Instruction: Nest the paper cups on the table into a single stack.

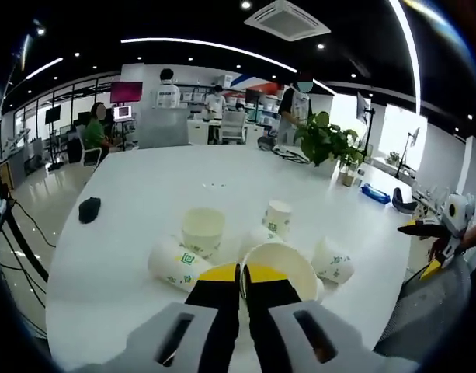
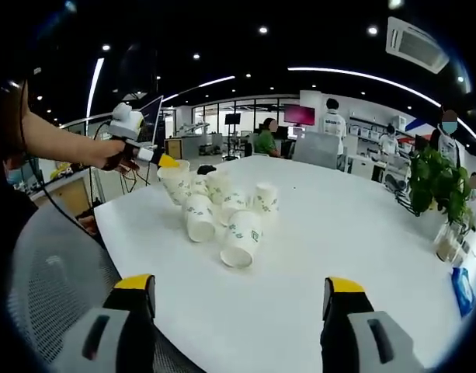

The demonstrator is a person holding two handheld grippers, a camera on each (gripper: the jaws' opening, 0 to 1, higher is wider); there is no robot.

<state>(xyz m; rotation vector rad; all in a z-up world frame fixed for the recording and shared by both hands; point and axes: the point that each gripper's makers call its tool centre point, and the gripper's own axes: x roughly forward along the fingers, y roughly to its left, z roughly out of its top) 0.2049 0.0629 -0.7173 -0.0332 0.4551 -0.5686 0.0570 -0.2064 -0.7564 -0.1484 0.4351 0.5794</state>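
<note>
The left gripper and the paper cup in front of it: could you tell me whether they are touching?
Touching. In the left gripper view the left gripper has its jaws closed on the rim of the paper cup.

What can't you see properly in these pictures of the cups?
- Left gripper view: the left gripper hides the lower rim of the held cup.
- Right gripper view: cups in the pile overlap, so their number is unclear.
- Both views: cup prints are too small to read.

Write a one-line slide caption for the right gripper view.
Right tongs open above the white table, facing scattered paper cups, while the left tongs grip one cup at the pile's far edge.
</note>
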